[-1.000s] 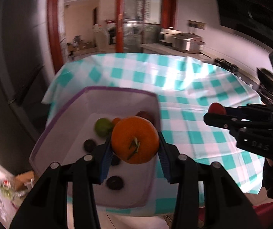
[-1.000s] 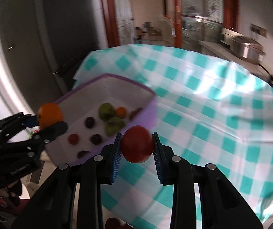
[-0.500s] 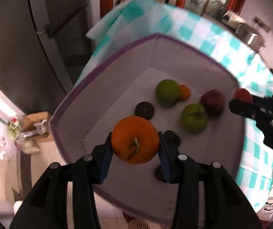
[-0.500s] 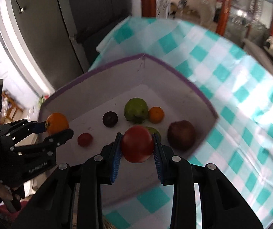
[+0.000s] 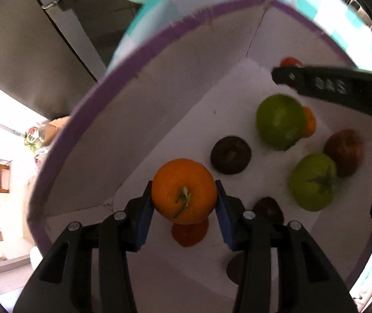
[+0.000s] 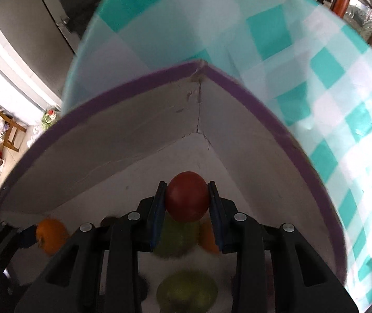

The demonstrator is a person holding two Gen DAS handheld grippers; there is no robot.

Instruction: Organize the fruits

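My left gripper [image 5: 184, 203] is shut on an orange [image 5: 184, 190] and holds it low inside the white box with a purple rim [image 5: 102, 88]. My right gripper [image 6: 186, 200] is shut on a red tomato [image 6: 187, 199], held inside the same box [image 6: 123, 135] near its far corner. On the box floor lie two green fruits [image 5: 279, 121] [image 5: 312, 182], a small orange fruit [image 5: 309, 121], a dark red fruit [image 5: 347, 151], several dark fruits [image 5: 230, 155] and a small red one [image 5: 190, 232]. The right gripper's finger [image 5: 329, 86] crosses the left wrist view.
The box stands on a table with a teal and white checked cloth [image 6: 329, 65], near its left edge. Dark cabinet doors [image 5: 63, 34] stand beyond the table. The left gripper with the orange [image 6: 50, 237] shows at the lower left of the right wrist view.
Both grippers have moved down and forward into the box with their fruits. The tomato is now near the box's far corner, the orange just above the floor.
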